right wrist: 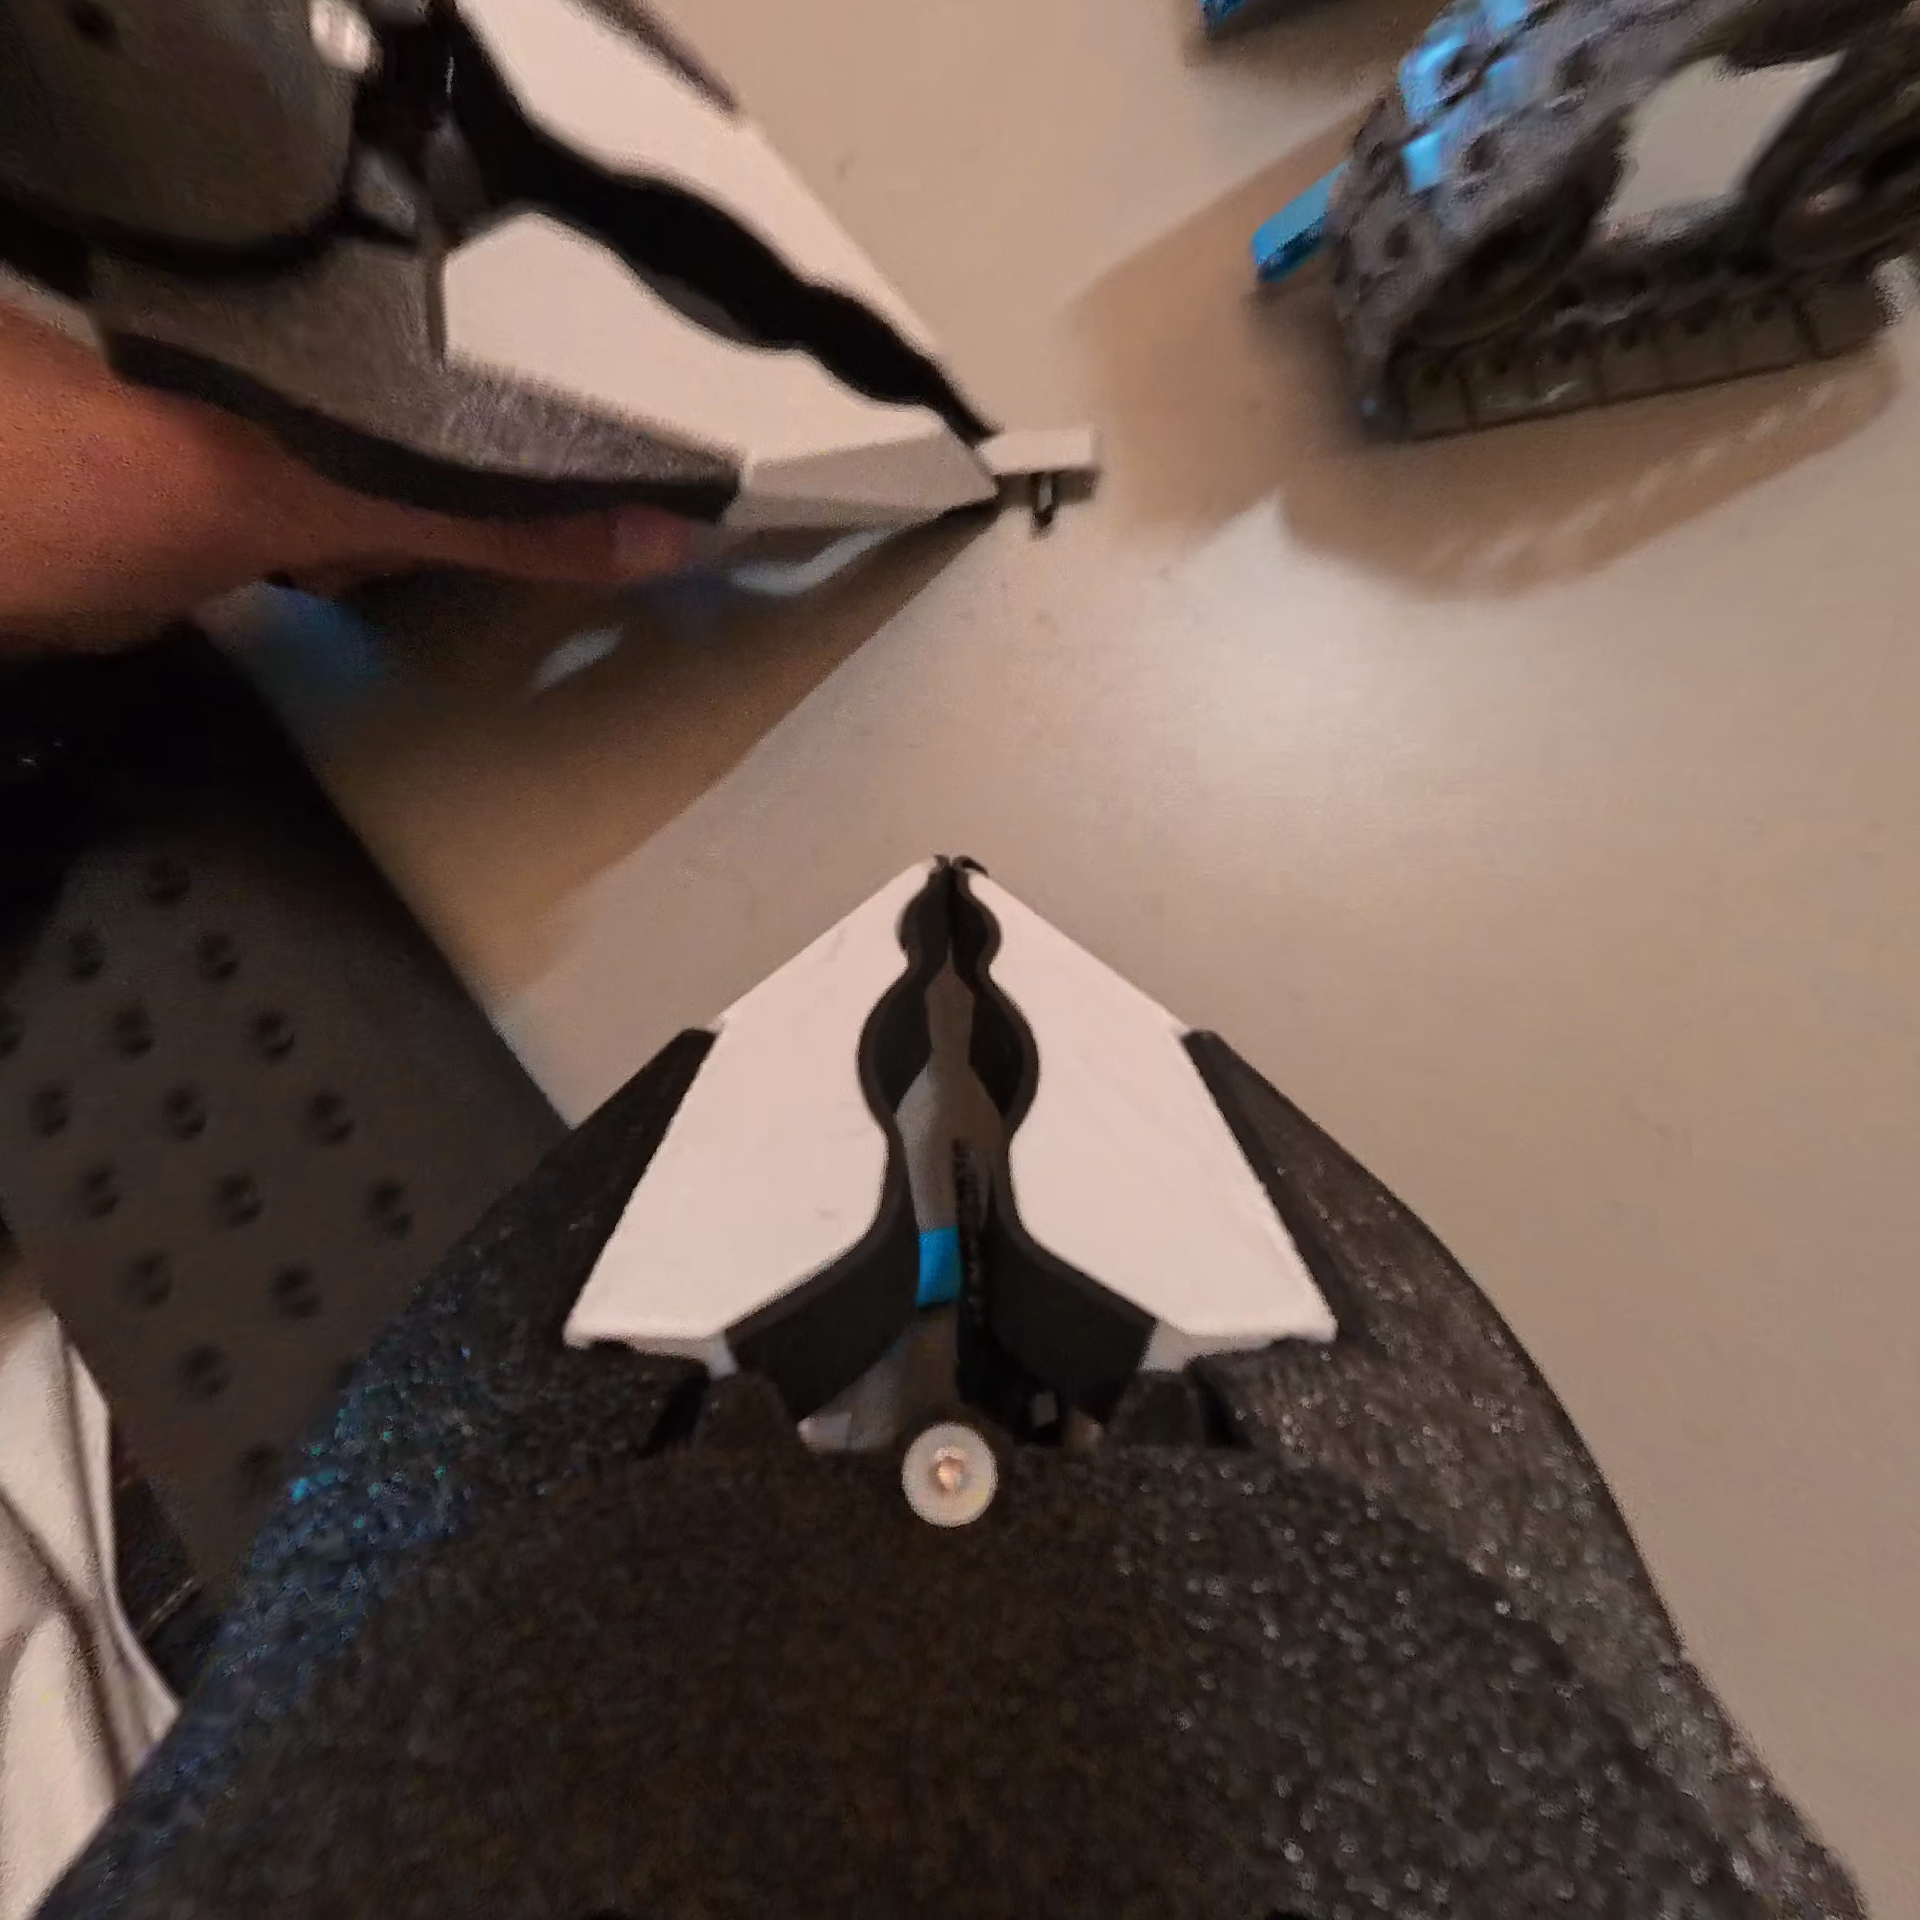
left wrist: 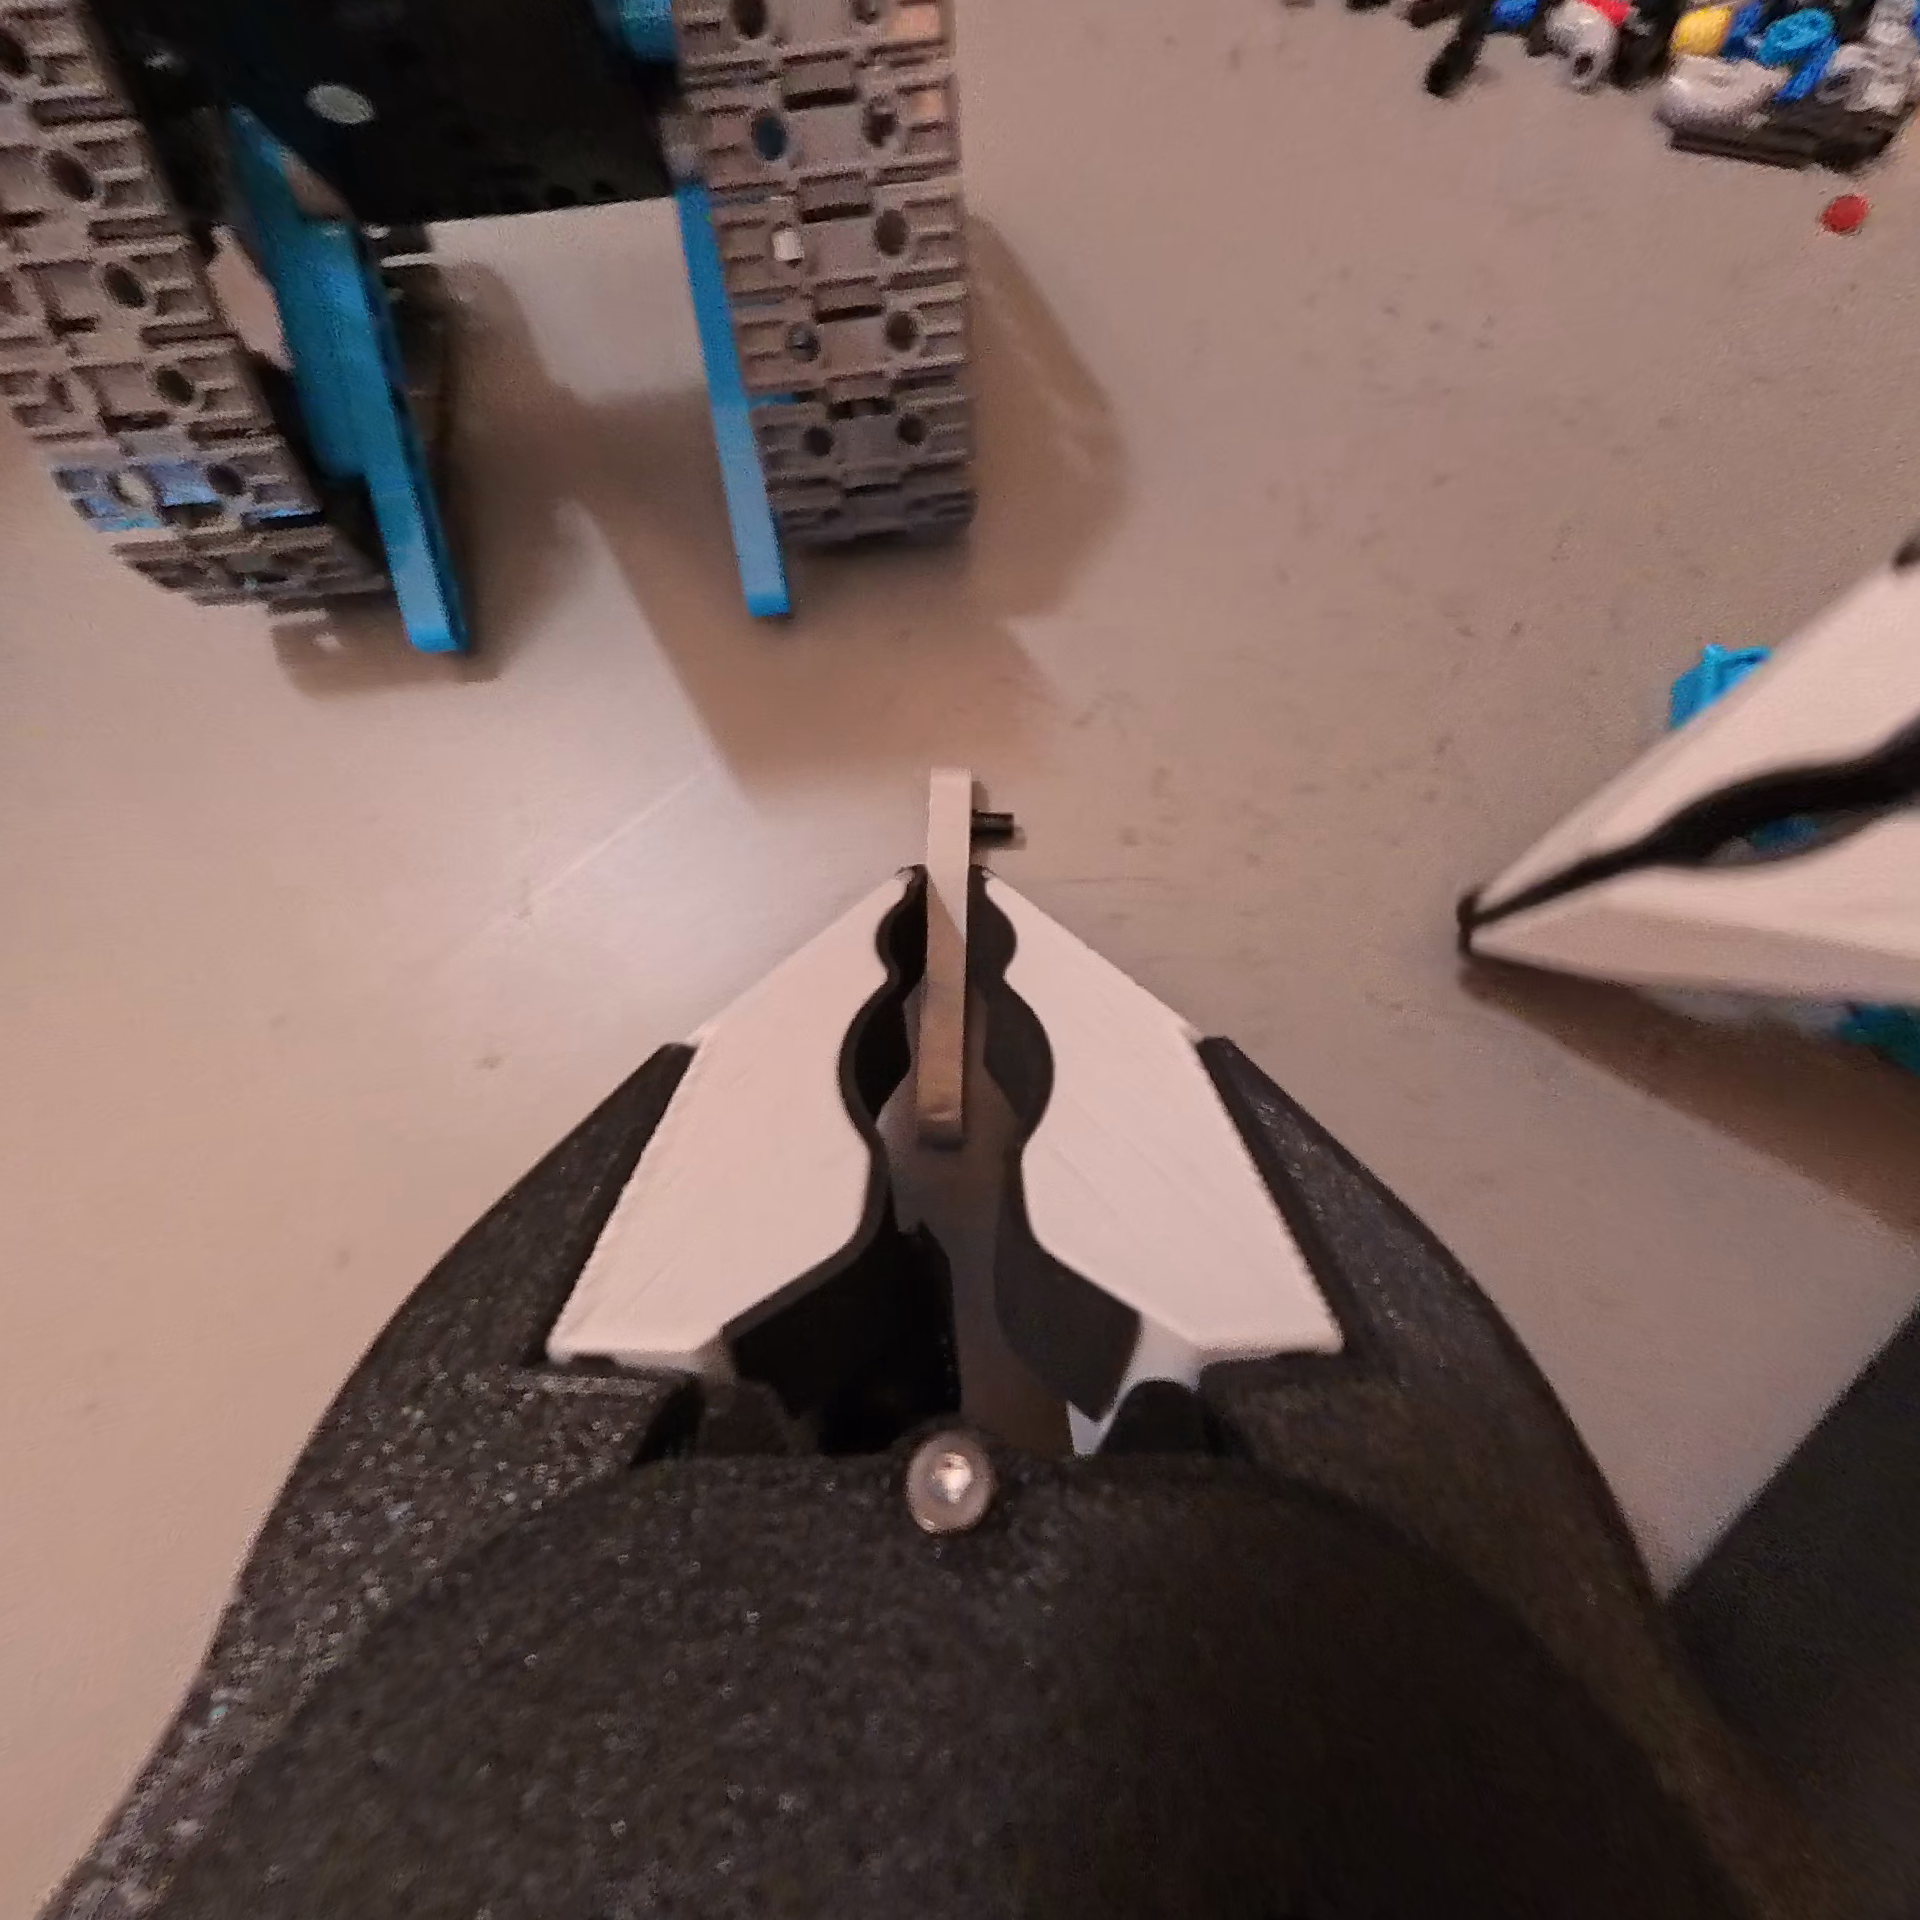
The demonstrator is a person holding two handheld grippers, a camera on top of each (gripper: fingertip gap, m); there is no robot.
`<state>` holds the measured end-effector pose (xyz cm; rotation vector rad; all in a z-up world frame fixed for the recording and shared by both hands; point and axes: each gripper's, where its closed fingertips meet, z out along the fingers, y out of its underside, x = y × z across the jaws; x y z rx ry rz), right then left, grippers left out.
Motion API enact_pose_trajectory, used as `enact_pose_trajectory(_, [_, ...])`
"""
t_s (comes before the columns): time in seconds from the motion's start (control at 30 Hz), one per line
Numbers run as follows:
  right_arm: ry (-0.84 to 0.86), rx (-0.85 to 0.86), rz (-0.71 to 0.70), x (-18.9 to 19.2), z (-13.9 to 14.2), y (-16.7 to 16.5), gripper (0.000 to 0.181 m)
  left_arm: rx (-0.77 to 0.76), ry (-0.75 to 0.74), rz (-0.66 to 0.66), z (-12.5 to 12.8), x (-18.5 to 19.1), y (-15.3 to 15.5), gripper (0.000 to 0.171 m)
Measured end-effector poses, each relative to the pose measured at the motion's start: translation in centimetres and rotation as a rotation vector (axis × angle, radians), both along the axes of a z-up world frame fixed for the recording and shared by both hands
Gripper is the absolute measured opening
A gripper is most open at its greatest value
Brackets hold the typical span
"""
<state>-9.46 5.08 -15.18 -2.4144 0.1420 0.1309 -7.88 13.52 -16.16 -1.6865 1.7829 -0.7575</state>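
My left gripper [left wrist: 945, 883] is shut on a flat pale grey strip [left wrist: 948, 831] that stands on edge between the fingers and sticks out past the tips. A small black pin [left wrist: 1000, 826] juts from the strip's right side. The gripper hangs above the beige table [left wrist: 1351, 623], in front of a tracked vehicle model [left wrist: 831, 312] with grey treads, blue beams and a black plate. My right gripper [right wrist: 954, 868] is shut with its tips together above the table. It also shows in the left wrist view [left wrist: 1475, 925]. The left gripper [right wrist: 982, 442] and the strip [right wrist: 1039, 452] show in the right wrist view.
A heap of small coloured parts [left wrist: 1714, 73] lies at the far right, with a red piece [left wrist: 1844, 213] near it. The tracked model also shows in the right wrist view [right wrist: 1621, 208]. A dark perforated mat [right wrist: 208, 1039] lies at the table's near edge. A hand [right wrist: 156, 499] holds the left gripper. My hands' fingertips stand some 9 cm from each other.
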Motion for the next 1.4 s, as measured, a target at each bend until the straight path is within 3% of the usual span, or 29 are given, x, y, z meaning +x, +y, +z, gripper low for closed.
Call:
enact_pose_trajectory(0.13, [0.027, 0.191, 0.012, 2.6, 3.3, -0.4, 0.000, -0.029, 0.000, -0.081, 0.1, -0.1, -1.3, 0.006])
enact_pose_trajectory(0.27, [0.057, 0.178, -0.042, 4.8, 2.4, -0.8, 0.000, -0.027, -0.092, -0.169, 1.6, 0.3, -3.2, 0.006])
enact_pose_trajectory(0.4, [0.319, 0.258, -0.015, 2.6, 2.6, 1.0, 0.026, 0.007, -0.298, -0.273, 5.3, 0.4, -5.3, 0.006])
enact_pose_trajectory(0.5, [0.667, 0.428, 0.067, 0.7, 6.4, 1.4, 0.026, 0.071, -0.495, -0.328, 8.9, -0.2, -6.4, 0.006])
enact_pose_trajectory(0.6, [0.797, 0.500, 0.085, 0.7, 8.0, 1.0, 0.022, 0.166, -0.505, -0.350, 8.8, -0.3, -6.6, 0.006])
enact_pose_trajectory(0.73, [0.790, 0.511, 0.096, 0.6, 8.1, 0.9, 0.004, 0.248, -0.532, -0.398, 9.0, -0.5, -7.5, 0.006])
enact_pose_trajectory(0.9, [0.766, 0.485, 0.096, 0.6, 7.6, 0.7, 0.002, 0.330, -0.522, -0.418, 8.5, -0.5, -7.7, 0.006])
enact_pose_trajectory(1.03, [0.635, 0.441, 0.153, -0.4, 7.0, 0.6, 0.001, 0.432, -0.476, -0.408, 7.5, 0.0, -7.6, 0.013])
enact_pose_trajectory(1.1, [0.581, 0.436, 0.143, -0.3, 6.7, 0.7, 0.001, 0.499, -0.456, -0.419, 7.1, 0.0, -7.5, 0.007])
enact_pose_trajectory(1.4, [0.648, 0.467, 0.138, -0.2, 7.2, 1.0, 0.001, 0.309, -0.454, -0.319, 8.0, 0.1, -7.0, 0.006])
